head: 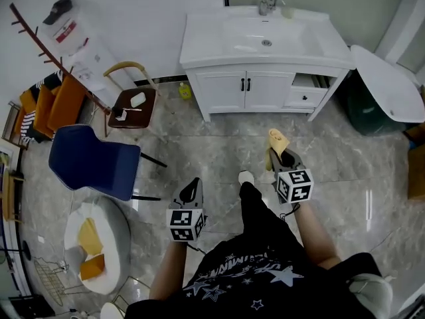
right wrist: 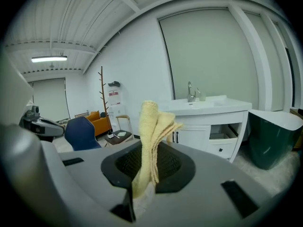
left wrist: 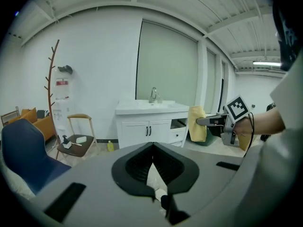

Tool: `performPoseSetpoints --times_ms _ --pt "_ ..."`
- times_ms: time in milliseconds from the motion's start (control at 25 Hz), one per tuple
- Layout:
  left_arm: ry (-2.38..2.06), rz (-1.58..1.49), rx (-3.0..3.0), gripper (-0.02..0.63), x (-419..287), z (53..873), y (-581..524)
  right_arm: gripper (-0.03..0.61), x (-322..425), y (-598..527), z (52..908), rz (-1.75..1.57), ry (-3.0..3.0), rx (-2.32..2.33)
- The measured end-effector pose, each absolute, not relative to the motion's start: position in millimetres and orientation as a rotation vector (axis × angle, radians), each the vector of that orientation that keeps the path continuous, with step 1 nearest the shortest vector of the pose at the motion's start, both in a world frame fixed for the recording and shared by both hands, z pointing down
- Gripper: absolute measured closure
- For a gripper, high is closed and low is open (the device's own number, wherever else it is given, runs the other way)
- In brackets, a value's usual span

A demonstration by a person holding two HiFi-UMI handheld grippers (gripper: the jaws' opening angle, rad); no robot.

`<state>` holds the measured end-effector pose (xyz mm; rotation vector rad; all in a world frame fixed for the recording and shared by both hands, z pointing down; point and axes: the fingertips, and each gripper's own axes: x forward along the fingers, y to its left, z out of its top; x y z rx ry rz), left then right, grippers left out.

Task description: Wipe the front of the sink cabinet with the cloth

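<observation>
The white sink cabinet [head: 247, 90] stands against the far wall with two doors and a partly open upper drawer [head: 311, 80] at its right. My right gripper [head: 278, 155] is shut on a folded yellow cloth [head: 277, 140], which stands up between its jaws in the right gripper view as the cloth [right wrist: 152, 136]. It hovers over the floor well short of the cabinet [right wrist: 203, 132]. My left gripper [head: 192, 189] is shut with nothing in it, lower and to the left. The left gripper view shows the cabinet [left wrist: 150, 127] ahead and the cloth [left wrist: 197, 123] at the right.
A wooden chair [head: 133, 105] with a spray bottle stands left of the cabinet, a blue chair [head: 94, 160] nearer me. A coat rack [head: 53, 55] leans at far left. A dark green bin [head: 368, 108] with a white lid sits right of the cabinet. A small yellow bottle [head: 184, 91] stands by the cabinet leg.
</observation>
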<state>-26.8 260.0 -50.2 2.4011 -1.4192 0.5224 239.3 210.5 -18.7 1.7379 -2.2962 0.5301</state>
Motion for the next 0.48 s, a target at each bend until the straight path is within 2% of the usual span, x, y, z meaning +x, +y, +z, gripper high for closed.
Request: performPoseSetpoints --times_ms 480 --pt "-1.436 0.582 2.238 0.597 20 -13 56 0.515 257 -13 38 0.667 -2.306 1.599"
